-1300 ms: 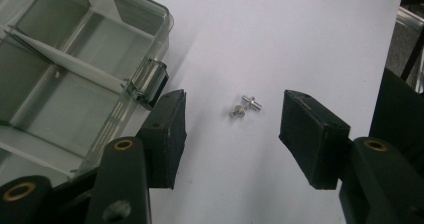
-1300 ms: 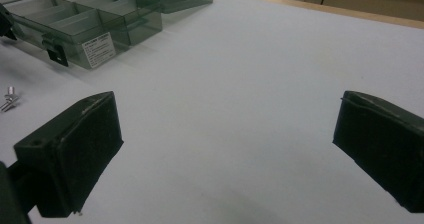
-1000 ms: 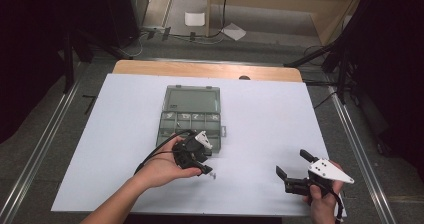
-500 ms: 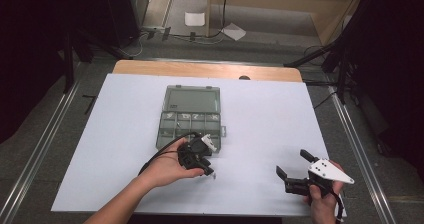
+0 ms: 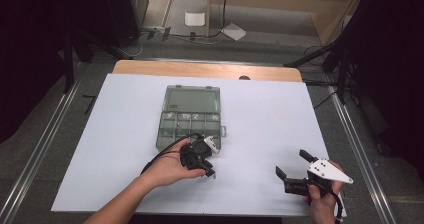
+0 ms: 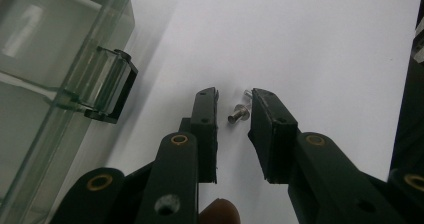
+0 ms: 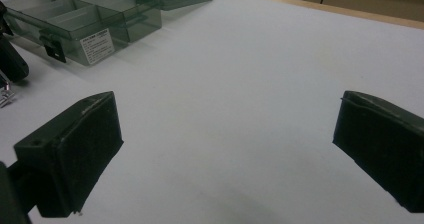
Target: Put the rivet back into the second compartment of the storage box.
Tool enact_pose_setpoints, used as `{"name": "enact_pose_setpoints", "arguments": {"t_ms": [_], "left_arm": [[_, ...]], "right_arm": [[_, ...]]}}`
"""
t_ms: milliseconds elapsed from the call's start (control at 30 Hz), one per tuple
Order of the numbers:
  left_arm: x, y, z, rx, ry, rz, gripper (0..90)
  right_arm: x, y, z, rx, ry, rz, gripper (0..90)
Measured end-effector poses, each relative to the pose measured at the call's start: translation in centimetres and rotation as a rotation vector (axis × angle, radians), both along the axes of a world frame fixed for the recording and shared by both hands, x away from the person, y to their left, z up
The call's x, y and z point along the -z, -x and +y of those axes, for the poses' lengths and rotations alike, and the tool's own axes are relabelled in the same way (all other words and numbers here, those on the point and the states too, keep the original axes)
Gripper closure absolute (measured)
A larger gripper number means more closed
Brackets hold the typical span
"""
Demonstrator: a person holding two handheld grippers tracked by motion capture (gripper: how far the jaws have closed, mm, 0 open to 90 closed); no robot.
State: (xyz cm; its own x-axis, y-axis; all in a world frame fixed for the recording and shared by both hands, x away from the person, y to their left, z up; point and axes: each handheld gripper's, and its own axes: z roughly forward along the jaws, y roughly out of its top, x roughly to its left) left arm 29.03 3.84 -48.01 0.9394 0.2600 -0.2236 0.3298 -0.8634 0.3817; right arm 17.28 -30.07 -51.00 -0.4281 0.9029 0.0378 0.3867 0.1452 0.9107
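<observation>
The white table [image 5: 280, 119] spreads across the frame; the clear organizer box [image 5: 190, 116] sits at centre, its latch [image 6: 111, 91] at left of my left gripper [image 6: 234, 113]. My left jaws have just been closing around a small screw [image 6: 238, 114], gaps remaining, its shaft pointing up-right. My right gripper [image 5: 290, 165], lower right, gapes empty.

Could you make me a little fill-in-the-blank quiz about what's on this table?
1. The small metal screw lies on the white sheet between the jaws of the ____ gripper.
2. The clear compartment box has its lid ____.
3. The jaws of the right gripper stand wide ____ with nothing between them.
4. The box's black latch sits on its ____ wall.

Missing words: left; open; open; front
</observation>
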Motion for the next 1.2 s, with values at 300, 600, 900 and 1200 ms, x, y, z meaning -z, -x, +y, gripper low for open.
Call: {"name": "enact_pose_setpoints", "arguments": {"t_ms": [300, 600, 900, 1200], "left_arm": [[0.1, 0.6, -0.2, 0.043, -0.018, -0.011, 83.6], [0.0, 0.8, -0.2, 0.043, -0.028, -0.023, 86.0], [-0.7, 0.6, 0.5, 0.015, -0.002, -0.024, 86.1], [-1.1, 0.4, 1.1, 0.0, 0.006, -0.03, 86.6]], "right_arm": [[0.1, -0.1, 0.0, 0.0, 0.003, 0.002, 0.0], [0.1, -0.1, 0.0, 0.001, 0.004, 0.004, 0.0], [0.1, -0.1, 0.0, 0.002, 0.005, 0.003, 0.0], [0.0, -0.1, 0.0, 0.0, 0.006, -0.002, 0.0]]}}
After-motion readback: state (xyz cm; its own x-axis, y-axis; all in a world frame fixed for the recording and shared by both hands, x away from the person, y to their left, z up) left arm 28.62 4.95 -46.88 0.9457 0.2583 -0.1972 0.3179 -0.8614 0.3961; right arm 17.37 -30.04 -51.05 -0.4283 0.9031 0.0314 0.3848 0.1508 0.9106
